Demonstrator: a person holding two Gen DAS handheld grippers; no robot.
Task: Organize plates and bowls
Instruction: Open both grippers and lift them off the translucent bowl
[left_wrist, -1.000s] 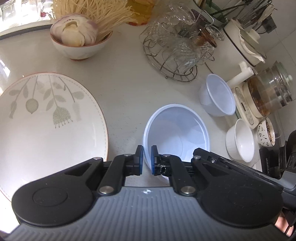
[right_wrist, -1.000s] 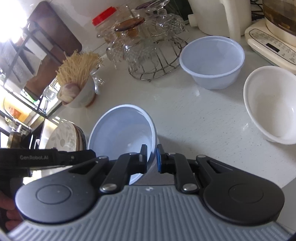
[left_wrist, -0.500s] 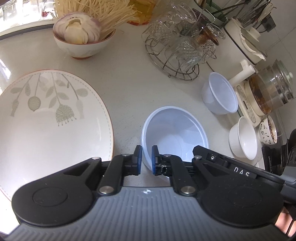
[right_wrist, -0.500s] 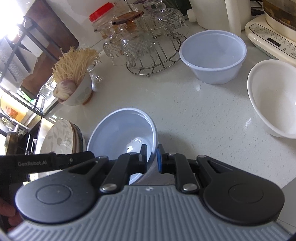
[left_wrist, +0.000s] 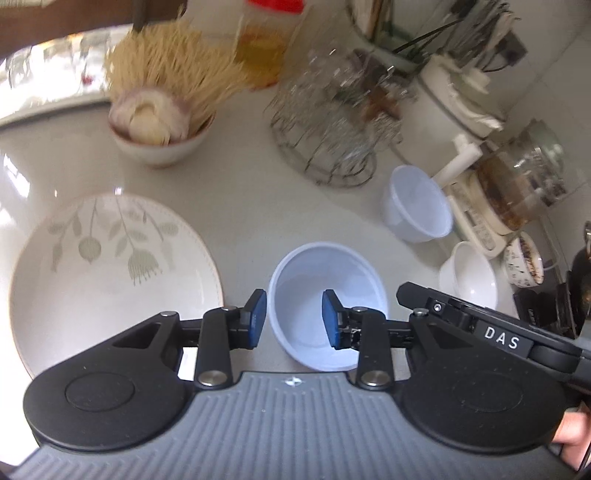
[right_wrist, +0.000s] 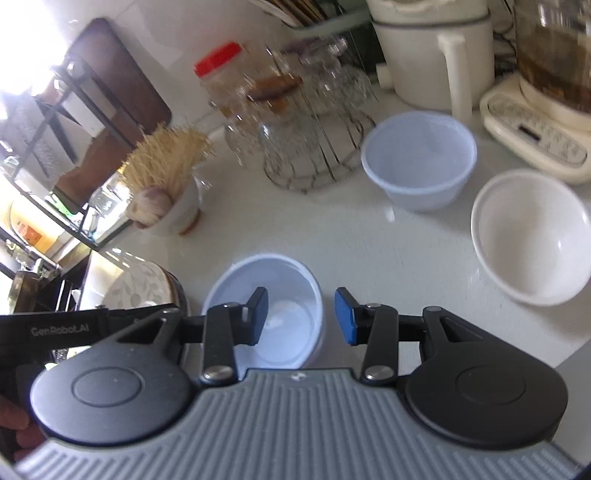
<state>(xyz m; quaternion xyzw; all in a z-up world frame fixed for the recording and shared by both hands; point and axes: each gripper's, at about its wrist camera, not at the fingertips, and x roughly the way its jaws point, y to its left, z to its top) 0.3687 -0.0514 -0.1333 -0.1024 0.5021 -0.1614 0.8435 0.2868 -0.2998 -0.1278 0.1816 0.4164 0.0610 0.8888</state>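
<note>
Leafy plate (left_wrist: 110, 266) is seen at desk (left_wrist: 240, 192) left. Left gripper (left_wrist: 293, 323) is spread astride the blue bowl (left_wrist: 327, 291) rim; right gripper (right_wrist: 301, 317) likewise spread. Bare desk lies beyond, before a second blue bowl (right_wrist: 419, 158) and white bowl (right_wrist: 530, 236).

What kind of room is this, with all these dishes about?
Most likely a home kitchen counter. A glass kettle on its electric base, a wire rack of drinking glasses and a bowl of garlic and dry noodles stand around the plates and bowls.

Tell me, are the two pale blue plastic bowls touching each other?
Apart. The right wrist view shows bare counter between the near bowl and the far bowl.
</note>
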